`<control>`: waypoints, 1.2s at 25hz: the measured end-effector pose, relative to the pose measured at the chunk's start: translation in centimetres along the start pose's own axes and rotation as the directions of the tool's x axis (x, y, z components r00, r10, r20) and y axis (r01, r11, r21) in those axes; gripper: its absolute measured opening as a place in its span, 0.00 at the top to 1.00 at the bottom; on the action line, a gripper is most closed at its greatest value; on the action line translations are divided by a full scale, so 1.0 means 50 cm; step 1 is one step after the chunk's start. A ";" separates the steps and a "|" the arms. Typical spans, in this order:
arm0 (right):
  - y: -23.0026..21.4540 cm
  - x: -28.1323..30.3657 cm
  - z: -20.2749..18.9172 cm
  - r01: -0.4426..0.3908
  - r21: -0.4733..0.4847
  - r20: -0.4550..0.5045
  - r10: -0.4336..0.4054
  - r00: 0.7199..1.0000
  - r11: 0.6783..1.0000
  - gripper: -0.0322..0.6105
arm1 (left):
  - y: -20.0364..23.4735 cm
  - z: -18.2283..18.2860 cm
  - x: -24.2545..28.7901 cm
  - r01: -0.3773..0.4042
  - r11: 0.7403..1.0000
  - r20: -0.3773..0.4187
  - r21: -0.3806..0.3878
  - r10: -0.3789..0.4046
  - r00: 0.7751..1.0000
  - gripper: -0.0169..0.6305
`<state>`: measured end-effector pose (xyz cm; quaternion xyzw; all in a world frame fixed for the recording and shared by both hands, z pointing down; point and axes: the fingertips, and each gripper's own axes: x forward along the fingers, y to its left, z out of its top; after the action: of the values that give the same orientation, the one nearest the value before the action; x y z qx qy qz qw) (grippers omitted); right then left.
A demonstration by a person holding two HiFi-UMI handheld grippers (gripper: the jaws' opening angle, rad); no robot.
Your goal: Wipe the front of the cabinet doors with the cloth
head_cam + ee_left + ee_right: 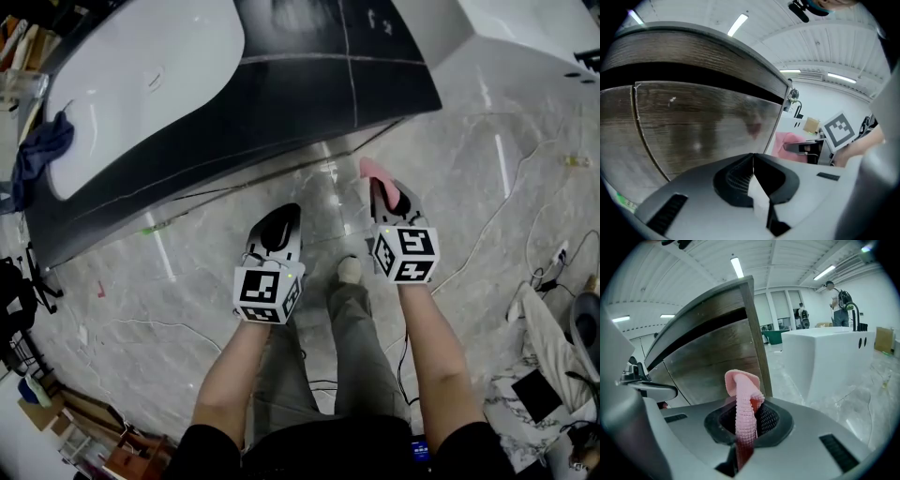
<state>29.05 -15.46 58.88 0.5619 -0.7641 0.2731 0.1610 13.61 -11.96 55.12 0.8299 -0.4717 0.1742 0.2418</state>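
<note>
1. Cloth, pink and knobbly, stands pinched in the right gripper. The jaws are closed tight on its lower part, and its folded top sticks up past them.
2. In the head view the cloth shows as a pink tip ahead of the right gripper, low down near the right-hand corner of the cabinet, with a strip of floor between them.
3. The left gripper has its jaws brought together with nothing between them. It is held beside the right one, a little further back, and aims at the cabinet front.
4. Below and between the two grippers are the person's legs and one light-socked foot on the grey marble floor, where thin cables trail.
5. The cabinet doors are dark wood grain, with a vertical seam between panels.
6. On top sits a white basin, and a dark blue rag hangs over its left end.
7. Further right stands a white unit.
</note>
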 end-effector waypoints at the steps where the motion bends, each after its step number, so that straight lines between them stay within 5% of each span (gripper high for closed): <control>1: 0.013 -0.008 0.008 0.000 -0.009 0.008 0.000 1.000 1.000 0.89 | 0.004 0.005 -0.010 0.002 1.000 0.003 0.000 -0.002 1.000 0.96; 30: 0.345 -0.176 0.182 -0.071 -0.001 0.071 0.071 0.995 0.998 0.89 | 0.107 0.129 -0.334 -0.069 0.996 0.067 -0.058 0.073 0.995 0.96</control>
<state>16.08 -10.35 42.65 0.5439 -0.7885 0.2590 0.1238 1.09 -6.28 42.46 0.8112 -0.5135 0.1406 0.2418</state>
